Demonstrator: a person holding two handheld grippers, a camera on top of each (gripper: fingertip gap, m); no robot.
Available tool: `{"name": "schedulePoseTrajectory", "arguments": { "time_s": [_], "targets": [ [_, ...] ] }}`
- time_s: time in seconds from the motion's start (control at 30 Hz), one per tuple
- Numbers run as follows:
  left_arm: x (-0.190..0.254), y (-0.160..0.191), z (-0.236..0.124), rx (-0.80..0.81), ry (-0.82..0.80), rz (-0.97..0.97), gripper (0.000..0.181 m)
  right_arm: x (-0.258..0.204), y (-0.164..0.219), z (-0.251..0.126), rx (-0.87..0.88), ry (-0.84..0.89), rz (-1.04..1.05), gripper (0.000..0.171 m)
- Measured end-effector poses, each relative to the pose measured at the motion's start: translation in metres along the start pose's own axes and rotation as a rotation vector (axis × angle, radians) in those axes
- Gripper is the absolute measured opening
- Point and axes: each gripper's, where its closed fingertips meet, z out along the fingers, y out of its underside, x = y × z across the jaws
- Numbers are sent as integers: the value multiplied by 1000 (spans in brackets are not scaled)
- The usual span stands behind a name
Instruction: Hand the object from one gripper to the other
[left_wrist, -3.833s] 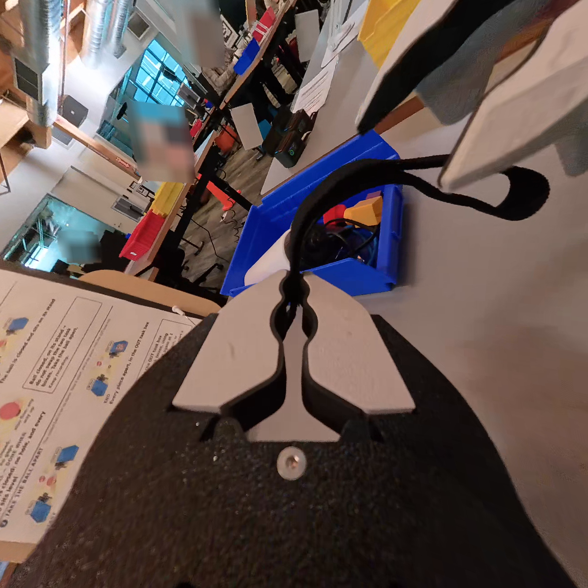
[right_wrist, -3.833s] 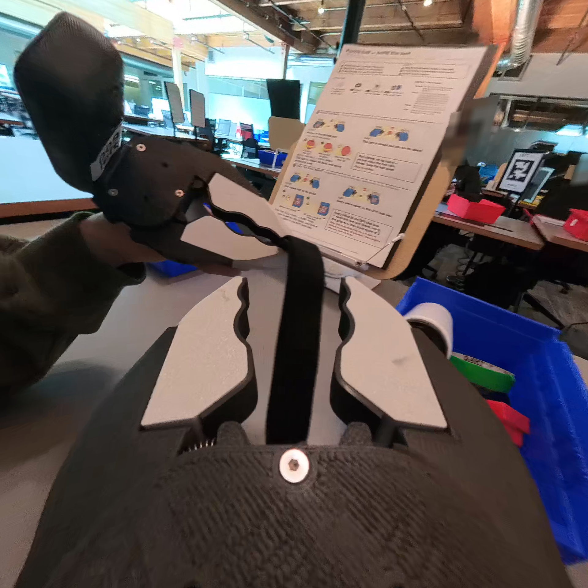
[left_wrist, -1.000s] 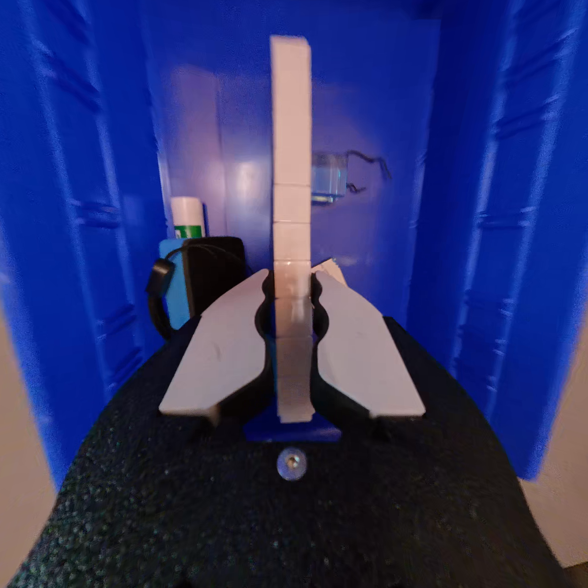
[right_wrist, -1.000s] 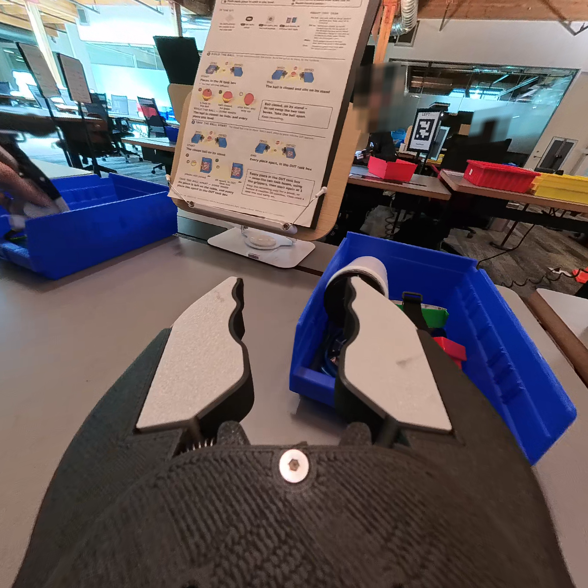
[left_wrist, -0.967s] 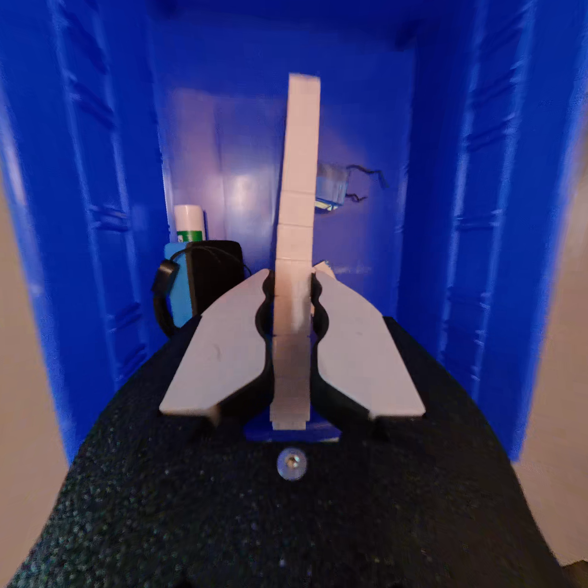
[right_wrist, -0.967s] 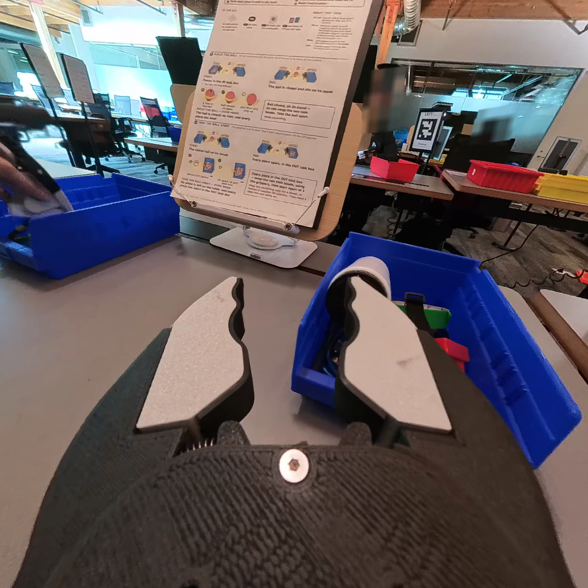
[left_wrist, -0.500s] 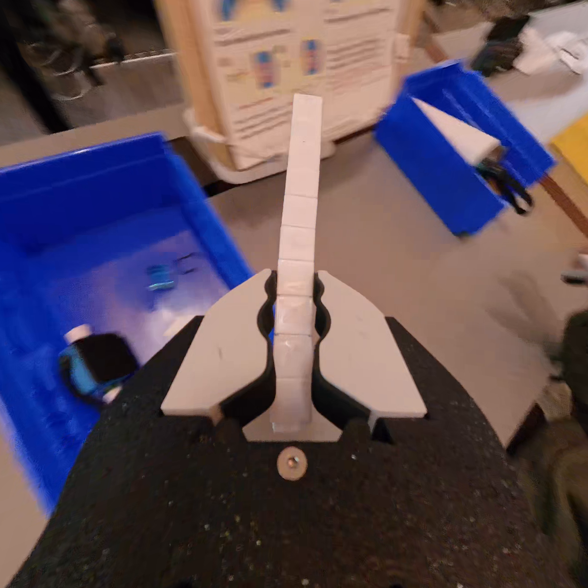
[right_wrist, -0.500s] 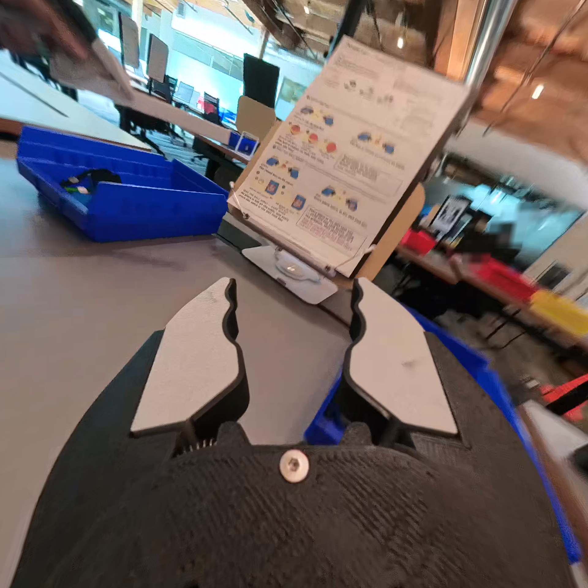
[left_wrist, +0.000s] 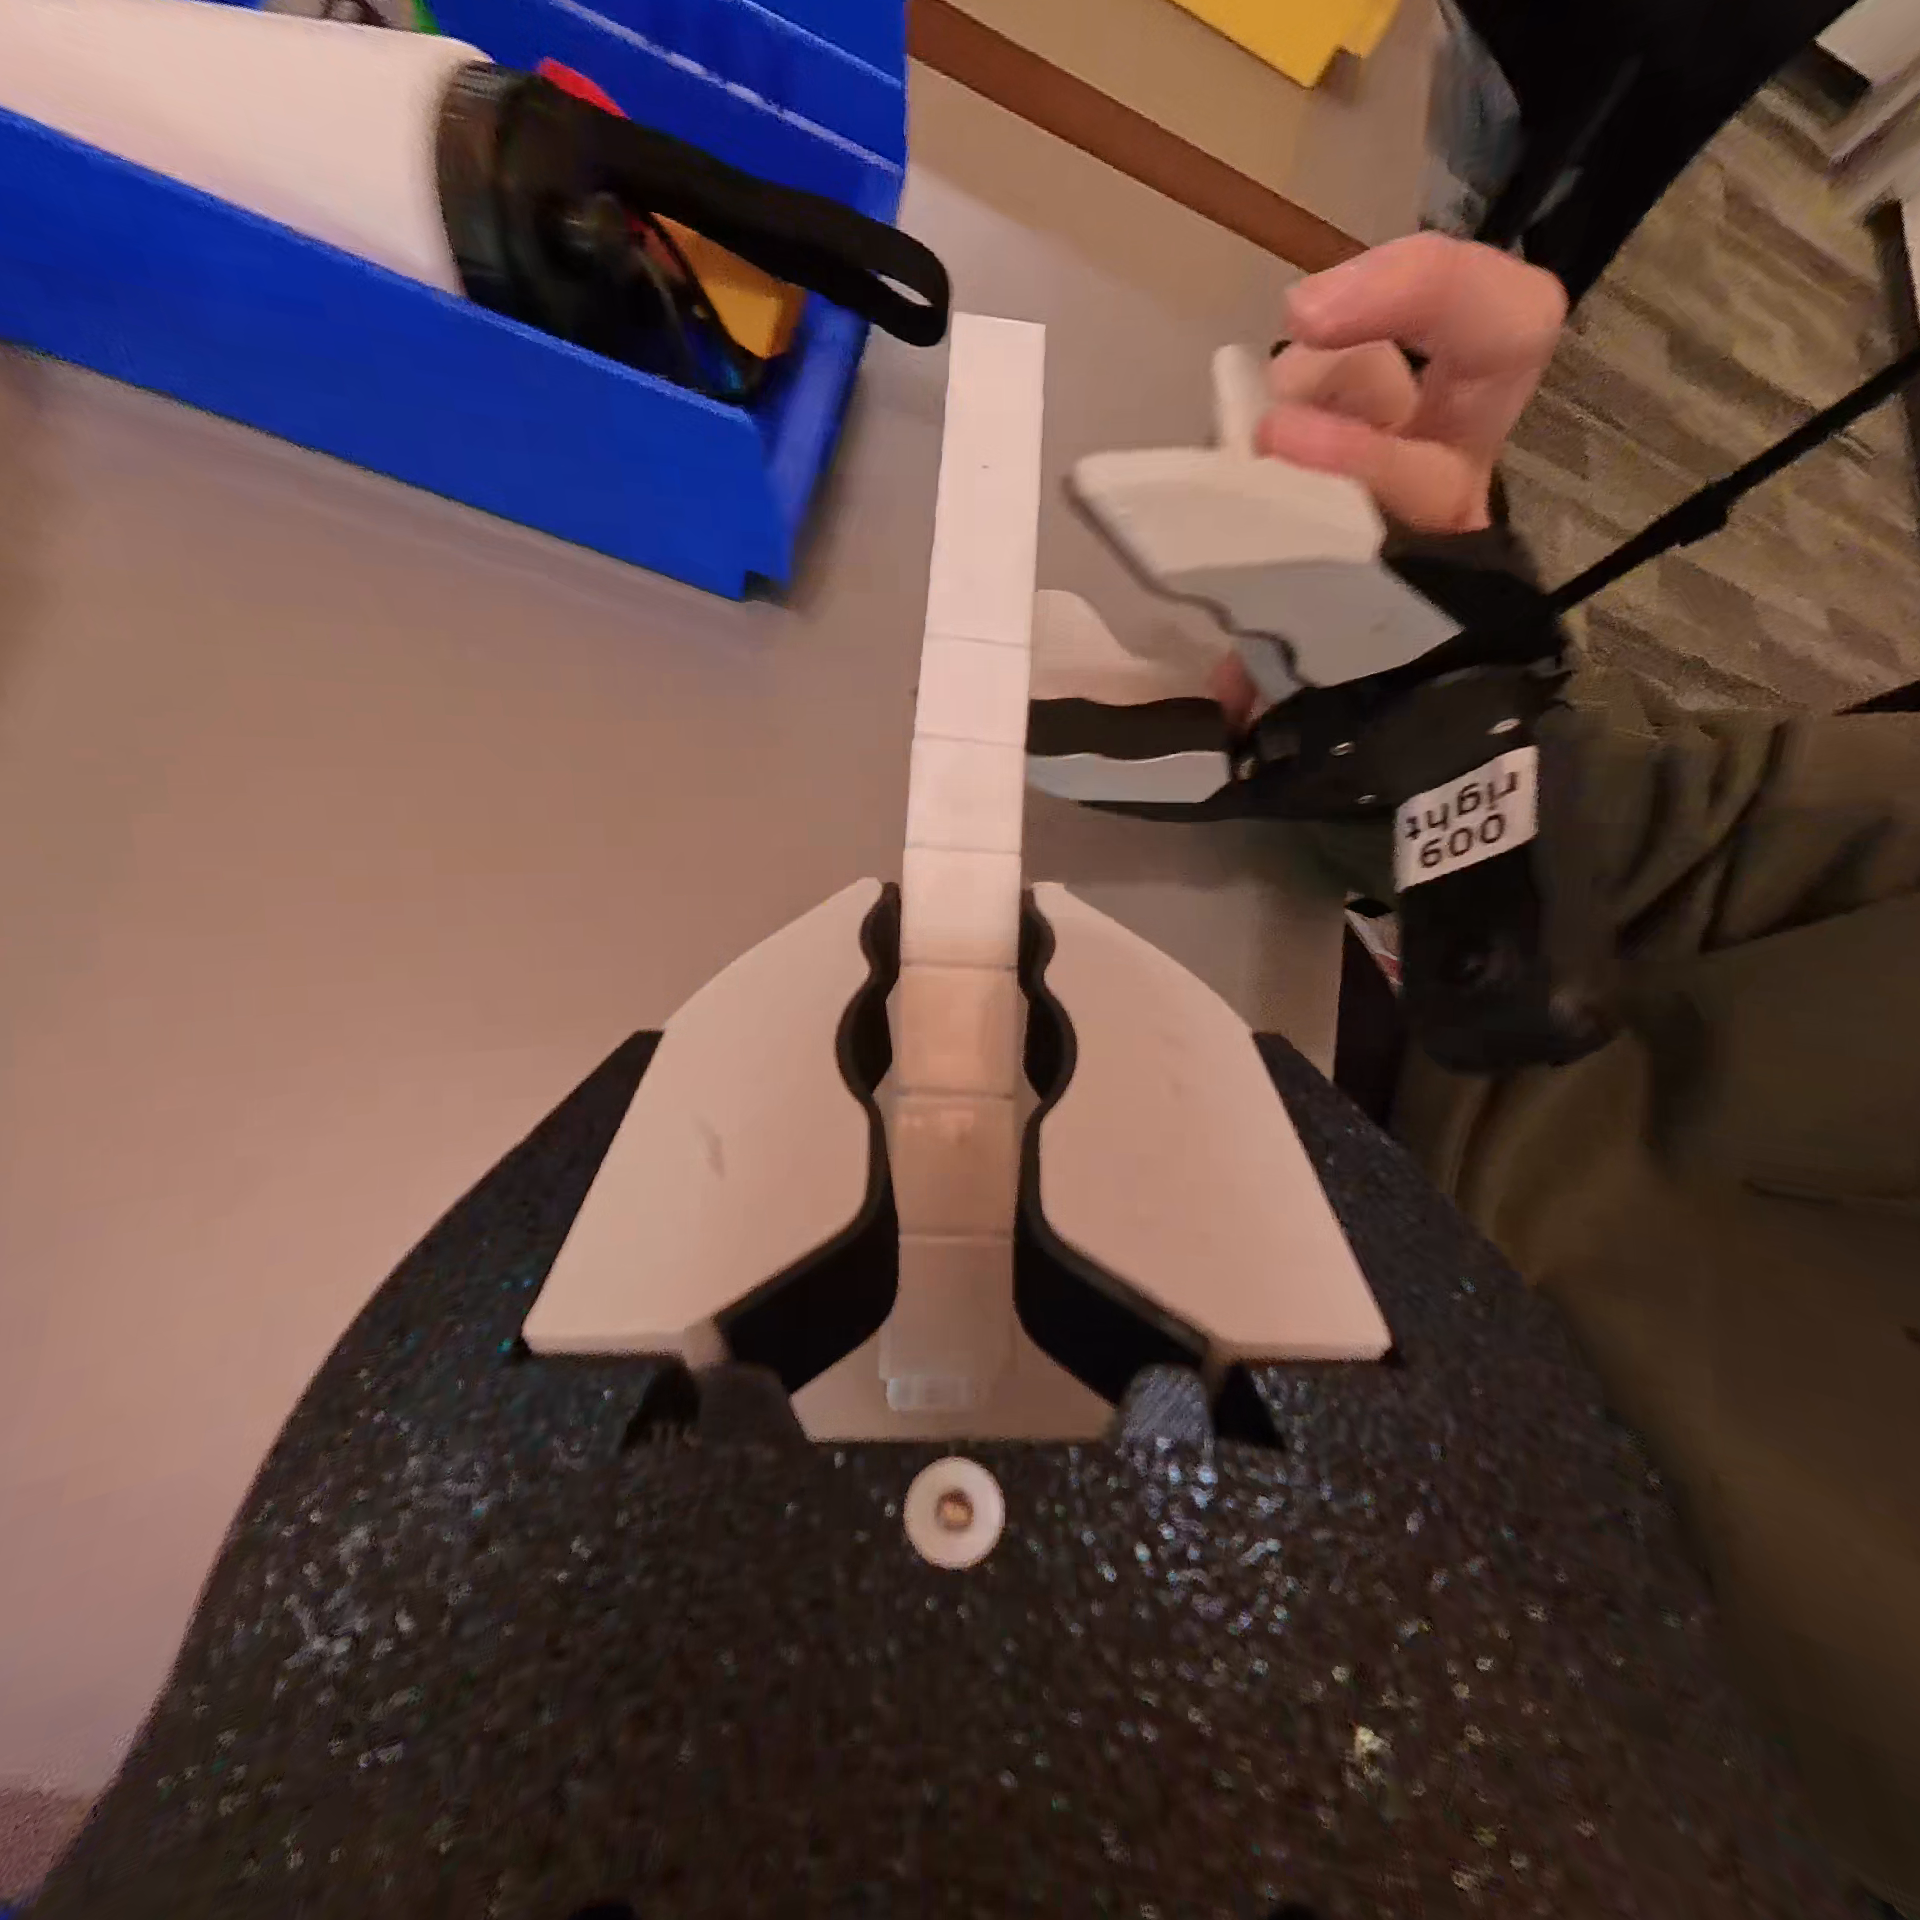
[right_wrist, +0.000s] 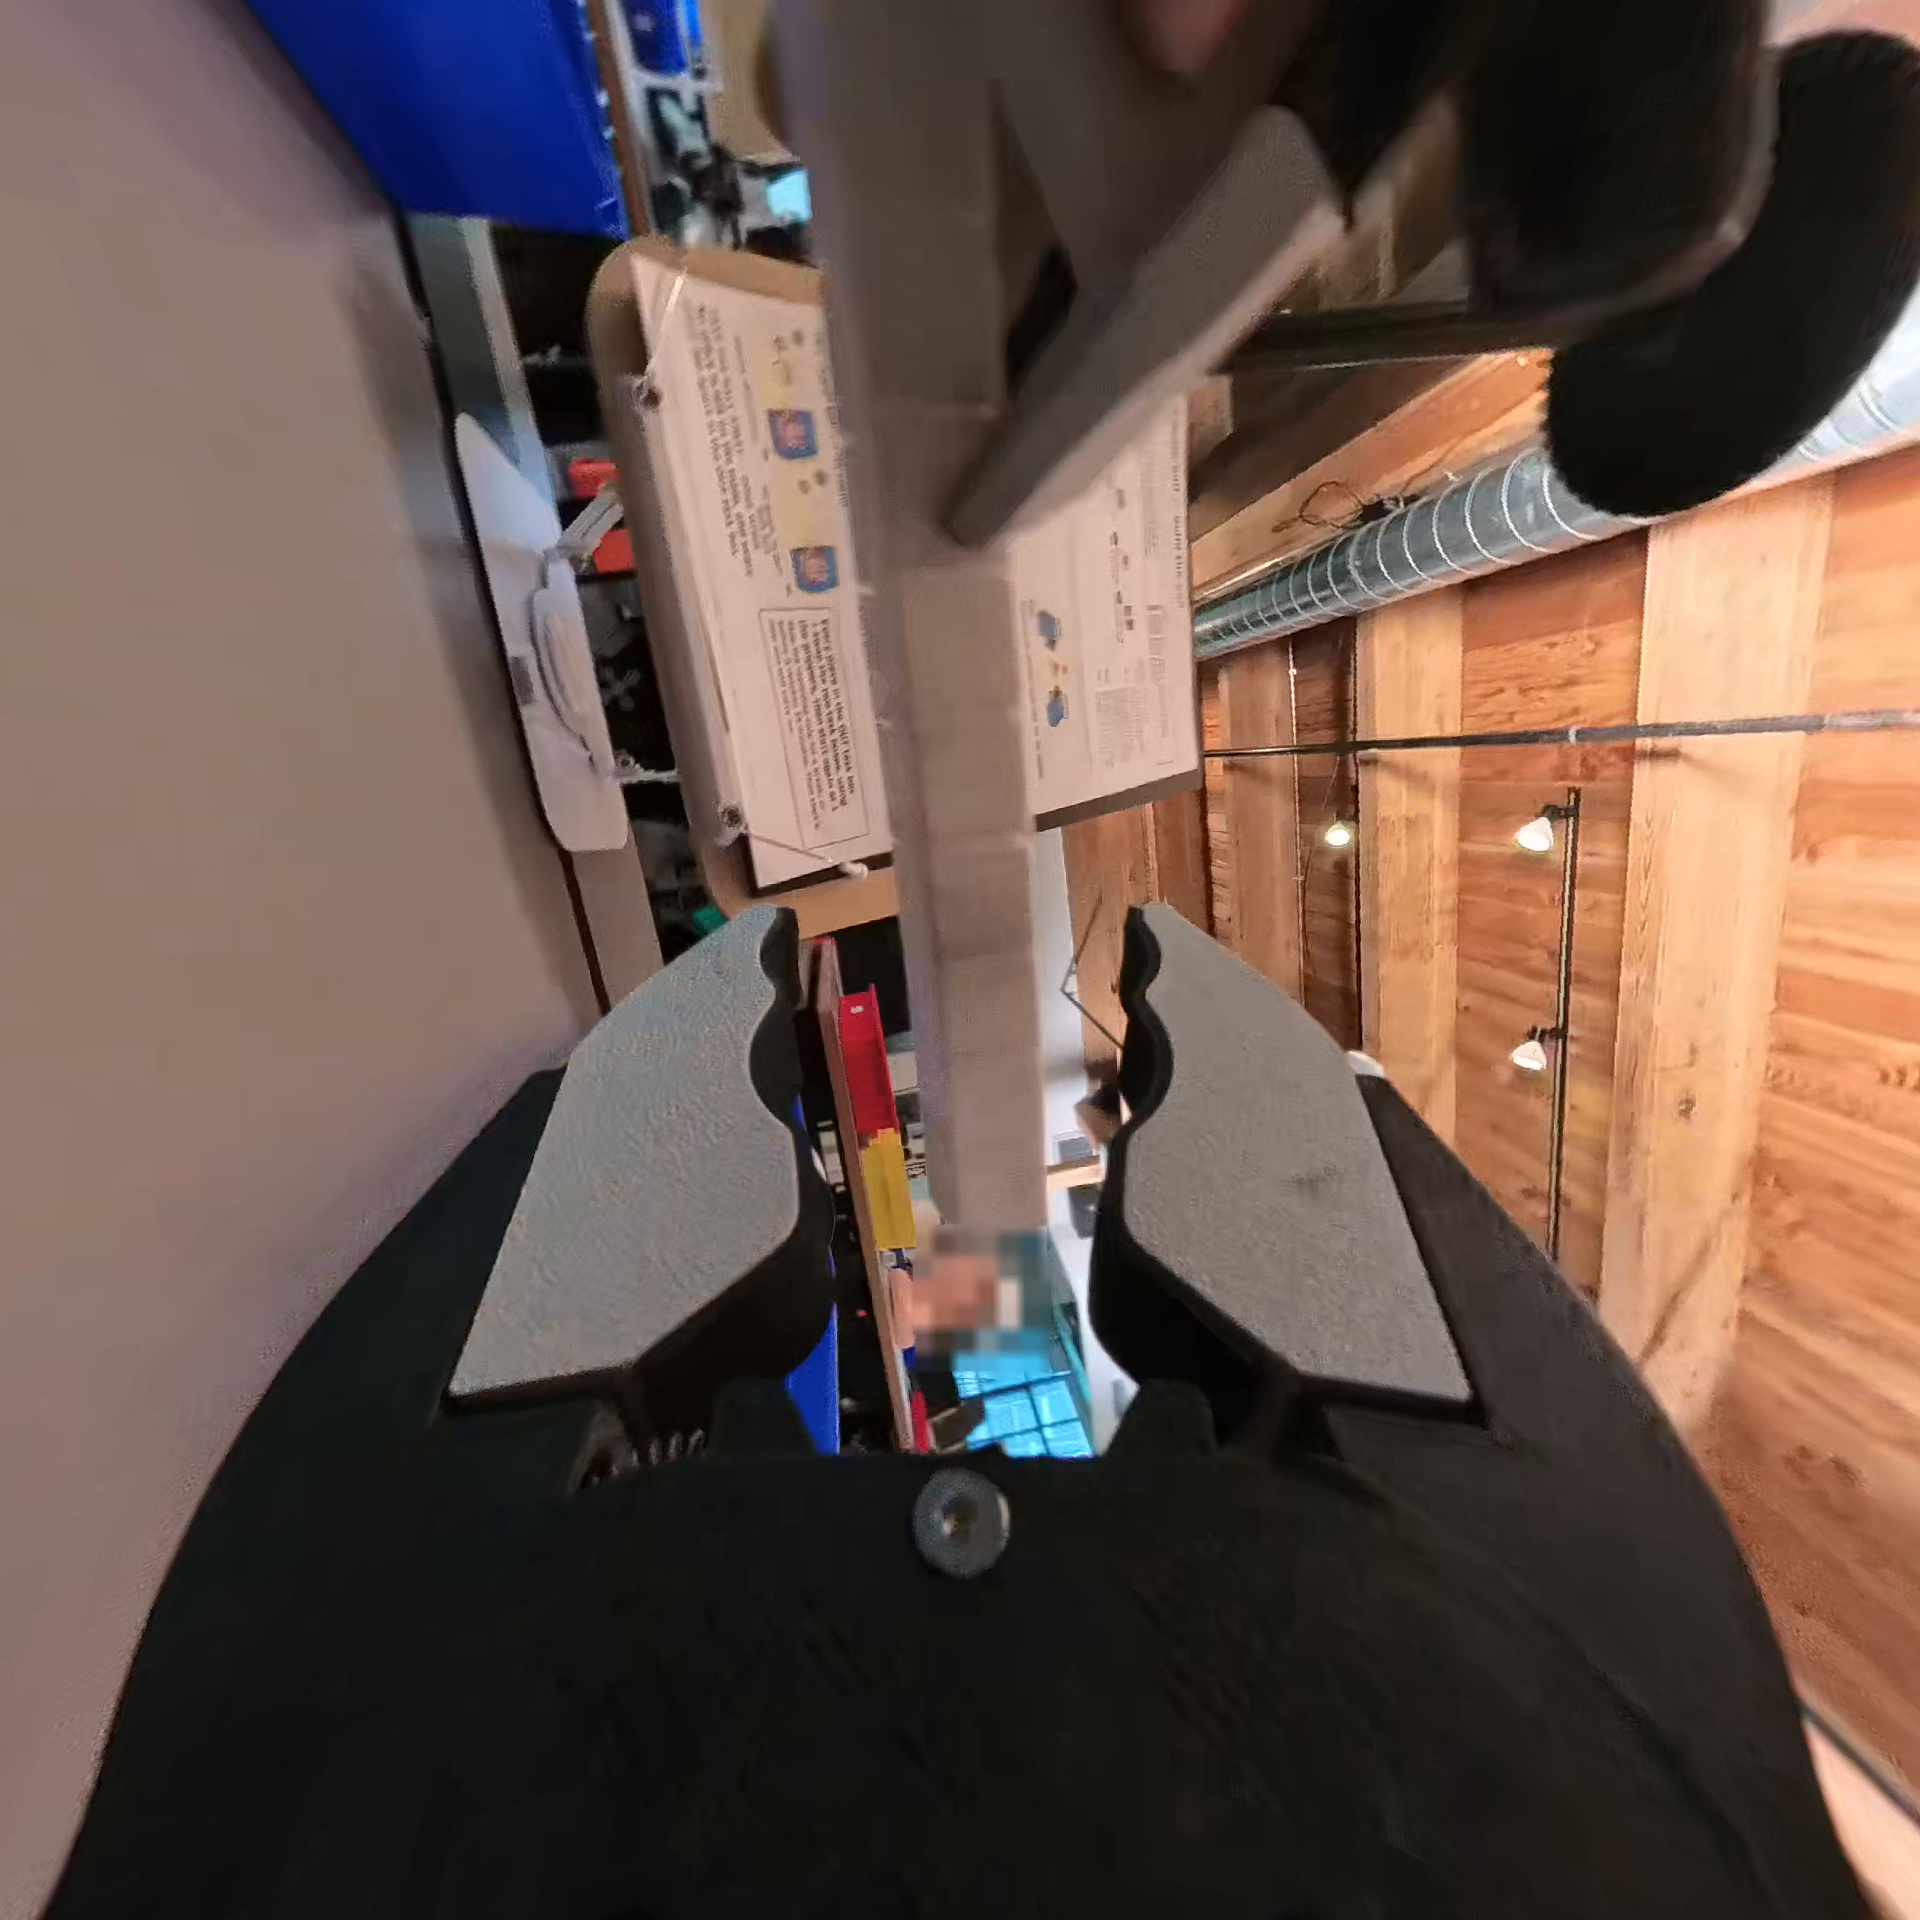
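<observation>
My left gripper (left_wrist: 956, 894) is shut on a long white bar of joined blocks (left_wrist: 977, 623) that sticks straight out ahead of it, above the grey table (left_wrist: 364, 883). My right gripper (left_wrist: 1060, 634) is open, held by a hand (left_wrist: 1423, 384), with its fingertips just right of the bar. In the right wrist view the bar's free end (right_wrist: 982, 1091) lies between the open fingers of my right gripper (right_wrist: 961, 920) without touching them. The left gripper (right_wrist: 1143, 312) is blurred at the top of that view.
A blue bin (left_wrist: 416, 395) stands at the far left with a white roll (left_wrist: 208, 187), a black strap (left_wrist: 779, 239) and other items in it. An instruction board on a stand (right_wrist: 769, 623) and a second blue bin (right_wrist: 468, 104) lie beyond the right gripper. One gripper's finger ends stand about 6 centimeters off the other's.
My left gripper lifted the white bar out of a blue bin and swung it across to the right gripper. The right gripper rolled onto its side, still open, and now has the bar's end between its fingers.
</observation>
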Motion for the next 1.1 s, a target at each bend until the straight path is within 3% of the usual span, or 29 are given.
{"name": "schedulePoseTrajectory", "arguments": {
  "time_s": [0.13, 0.3, 0.43, 0.57, 0.67, 0.87, 1.1],
  "targets": [
    [5, -3, 18, -36, 2, 15, 21, -3, 9, 0, -36, 28, -66, 29],
    [3, -6, 19, -28, -1, 14, 22, -12, 11, 1, -13, -43, 22, 26],
    [2, -33, -4, 116, -67, 68, 61, -21, 25, 4, -59, -116, 187, 25],
    [9, -74, -51, 450, -152, 181, 64, -17, 38, 5, -68, -179, 574, 24],
    [12, -75, -63, 566, -136, 238, 60, -11, 33, 2, 18, -286, 960, 24],
    [16, -28, 2, 442, 68, 425, 58, 36, 5, -20, 362, -484, 1500, 23],
    [40, -46, 29, 630, 282, 472, 47, 71, 0, -30, 585, -501, 1811, 23]
  ]
}}
